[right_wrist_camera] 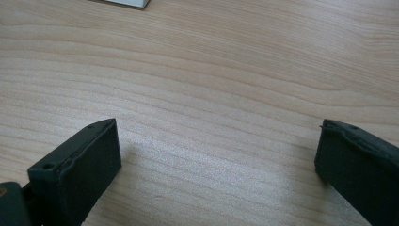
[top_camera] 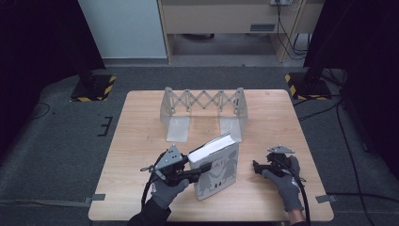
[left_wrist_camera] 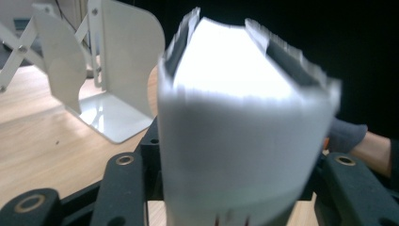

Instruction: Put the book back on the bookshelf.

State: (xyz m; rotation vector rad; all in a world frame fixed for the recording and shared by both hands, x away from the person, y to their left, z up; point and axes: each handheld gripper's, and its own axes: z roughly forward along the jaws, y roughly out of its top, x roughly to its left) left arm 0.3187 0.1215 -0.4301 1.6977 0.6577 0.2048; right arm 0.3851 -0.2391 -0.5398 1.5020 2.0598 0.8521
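Here, as seen:
Left gripper (top_camera: 200,170): clamped across the thickness of the book (top_camera: 217,165), jaws on either cover.
Book: tilted on its lower edge at mid-table, in front of the bookend rack (top_camera: 203,113); page block (left_wrist_camera: 235,113) facing the left gripper's camera.
Right gripper (top_camera: 258,165): spread wide, nothing held, resting low on the table (right_wrist_camera: 226,70) just right of the book.
Advice: best kept squarely gripped, lifted upright, then eased between the rack's plates.
Materials: grey illustrated cover, white paper edges; pale metal plates, scissor-lattice links; light wood-grain tabletop.
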